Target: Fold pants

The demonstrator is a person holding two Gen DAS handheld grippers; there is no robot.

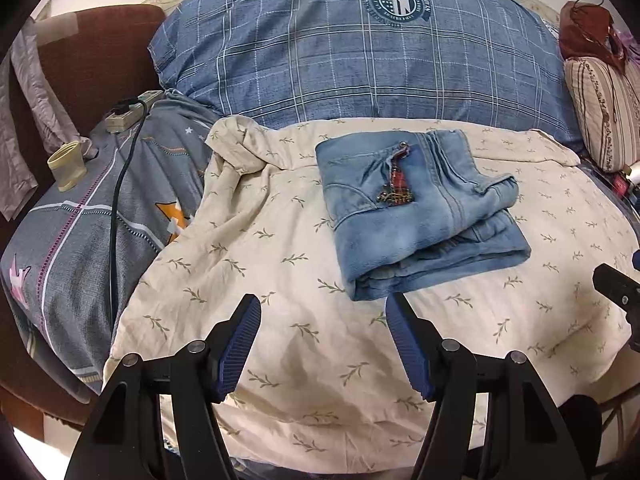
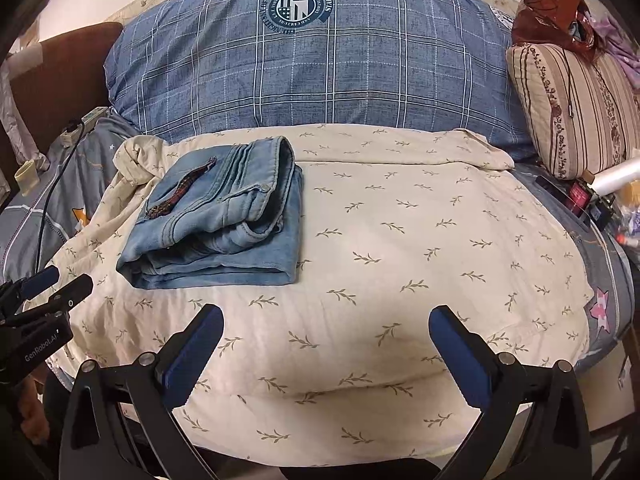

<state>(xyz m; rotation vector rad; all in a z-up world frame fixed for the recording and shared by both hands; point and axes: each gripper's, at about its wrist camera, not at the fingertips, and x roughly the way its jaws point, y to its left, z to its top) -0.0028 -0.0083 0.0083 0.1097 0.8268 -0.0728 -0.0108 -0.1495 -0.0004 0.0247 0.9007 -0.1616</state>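
Pants [image 1: 416,212]: blue denim, folded into a compact stack, lying on the cream leaf-print sheet [image 1: 280,280]; at 12 o'clock from the left gripper, 11 o'clock from the right.
Left gripper [image 1: 324,308]: jaws spread wide, holding nothing, just short of the stack.
Right gripper [image 2: 326,320]: jaws spread wide, empty, apart from the denim.
Plaid pillow [image 2: 320,68]: 12 o'clock, behind the sheet.

In front of me lie the light-blue, faded denim pants [image 1: 416,216], folded into a compact, roughly rectangular bundle of several stacked layers. They rest flat on the cream, leaf-printed bedsheet [image 1: 304,344]. On the top layer I see a curved pocket seam and a dark red and gold beaded strip [image 1: 400,184]. The thick folded edge faces me, and the rolled waistband sits along the bundle's right side.
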